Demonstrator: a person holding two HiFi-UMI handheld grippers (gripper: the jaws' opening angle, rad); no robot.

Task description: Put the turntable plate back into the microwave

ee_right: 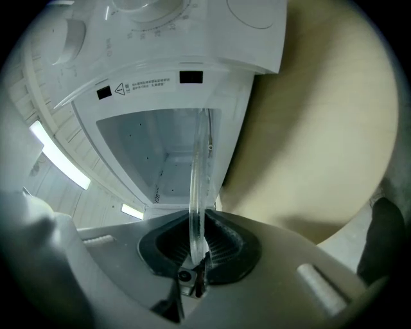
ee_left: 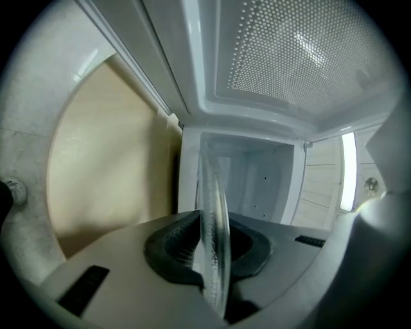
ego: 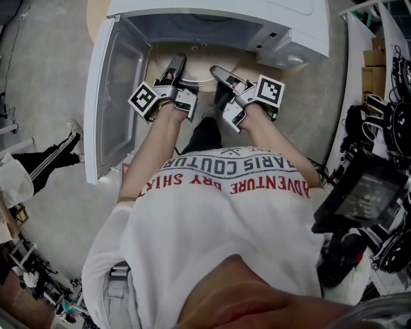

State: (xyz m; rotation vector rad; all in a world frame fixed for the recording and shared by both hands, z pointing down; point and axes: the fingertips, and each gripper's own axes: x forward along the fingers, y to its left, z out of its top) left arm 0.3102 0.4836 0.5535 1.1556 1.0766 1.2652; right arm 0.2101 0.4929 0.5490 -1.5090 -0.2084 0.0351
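The clear glass turntable plate [ego: 200, 82] is held between both grippers just in front of the open white microwave [ego: 282, 19]. My left gripper [ego: 176, 65] is shut on the plate's left rim and my right gripper [ego: 219, 73] on its right rim. In the left gripper view the plate [ee_left: 216, 212] stands edge-on between the dark pads, with the microwave cavity [ee_left: 257, 183] straight ahead. The right gripper view shows the plate [ee_right: 198, 186] clamped the same way, the cavity [ee_right: 151, 151] beyond it. The plate's middle is hard to make out in the head view.
The microwave door [ego: 112, 96] hangs open to the left. The microwave sits on a round beige table [ee_right: 321, 141]. Another person's legs [ego: 45, 160] are at the far left, and dark equipment [ego: 366, 193] with cables crowds the right.
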